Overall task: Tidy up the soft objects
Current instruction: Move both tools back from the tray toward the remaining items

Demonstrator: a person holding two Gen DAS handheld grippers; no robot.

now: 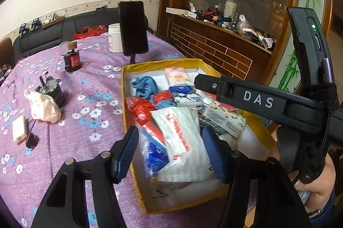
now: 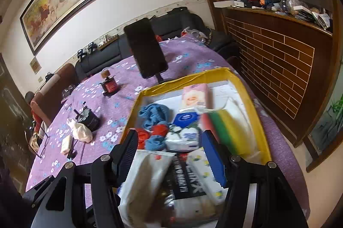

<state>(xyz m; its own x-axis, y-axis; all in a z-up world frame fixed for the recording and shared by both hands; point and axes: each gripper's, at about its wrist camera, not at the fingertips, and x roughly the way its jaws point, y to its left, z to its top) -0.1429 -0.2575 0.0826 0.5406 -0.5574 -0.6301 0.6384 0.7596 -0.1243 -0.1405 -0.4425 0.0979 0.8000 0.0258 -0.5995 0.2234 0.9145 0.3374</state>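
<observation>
A yellow-rimmed box (image 1: 126, 99) (image 2: 134, 118) on the purple flowered tablecloth holds soft things. Among them are a blue knit cloth (image 1: 143, 86), a pink tissue pack (image 1: 178, 75), a red plastic bag (image 1: 139, 107), a floral tissue pack (image 1: 227, 120) and a white mask pack (image 1: 182, 133). My left gripper (image 1: 171, 146) hovers open over the mask pack, pads clear of it. My right gripper (image 2: 171, 153) is open above the box's near end with packs below it. A blurred yellow, green and red sponge (image 2: 225, 127) lies just beyond its right finger. One of its black fingers (image 1: 205, 83) reaches over the box in the left wrist view.
A dark phone on a stand (image 1: 133, 28) and a white jar (image 1: 113, 37) stand behind the box. Left of it are two small black devices (image 1: 72, 60) (image 1: 53, 90), a cream bag (image 1: 42, 107) and a small white box (image 1: 19, 129). A cluttered wooden cabinet (image 1: 225, 52) is on the right. A hand (image 1: 317, 191) grips the right tool.
</observation>
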